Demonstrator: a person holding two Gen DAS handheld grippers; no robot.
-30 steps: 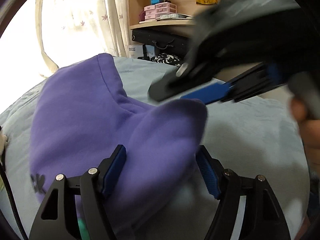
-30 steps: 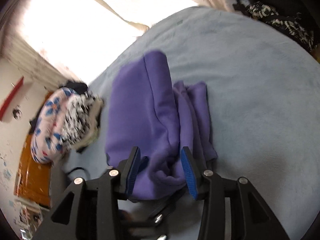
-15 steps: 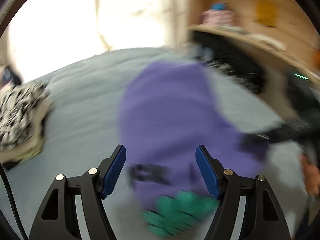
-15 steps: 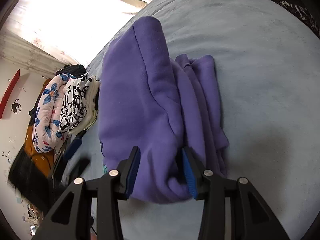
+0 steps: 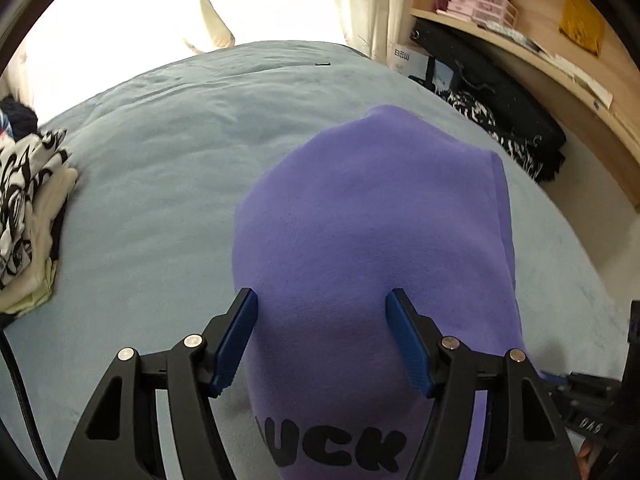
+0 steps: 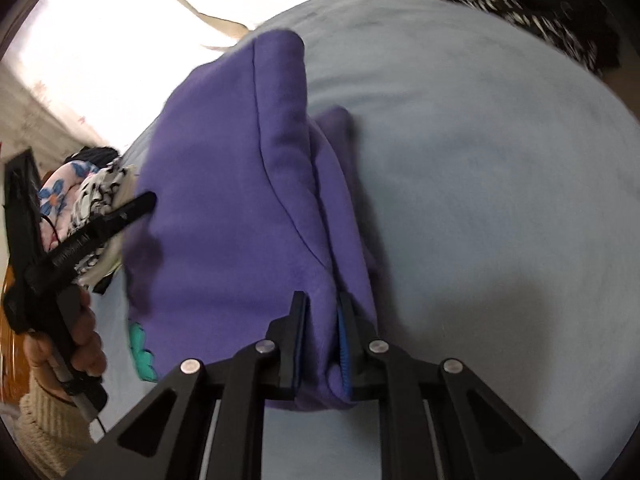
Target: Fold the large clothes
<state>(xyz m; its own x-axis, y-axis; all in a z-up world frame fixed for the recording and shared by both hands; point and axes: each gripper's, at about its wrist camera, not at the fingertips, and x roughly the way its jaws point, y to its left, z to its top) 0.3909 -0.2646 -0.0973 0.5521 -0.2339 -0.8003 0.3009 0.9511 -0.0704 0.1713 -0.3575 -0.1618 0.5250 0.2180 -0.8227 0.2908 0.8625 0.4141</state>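
A: Left wrist view?
B: Left gripper (image 5: 322,336) closing, jaws apart over the purple sweatshirt (image 5: 372,248), pads not pressing; it lies on the grey-blue bedspread (image 5: 160,168), near right.
A: Right wrist view?
B: Right gripper (image 6: 322,340) closing, clamped on the sweatshirt's near folded edge.

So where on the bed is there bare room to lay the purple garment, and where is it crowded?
Bare blue-grey bed cover lies open between the purple garment and the folded patterned clothes at the left edge. In the right wrist view, a wide bare stretch lies right of the garment. It is crowded along the dark patterned pile below the shelf.
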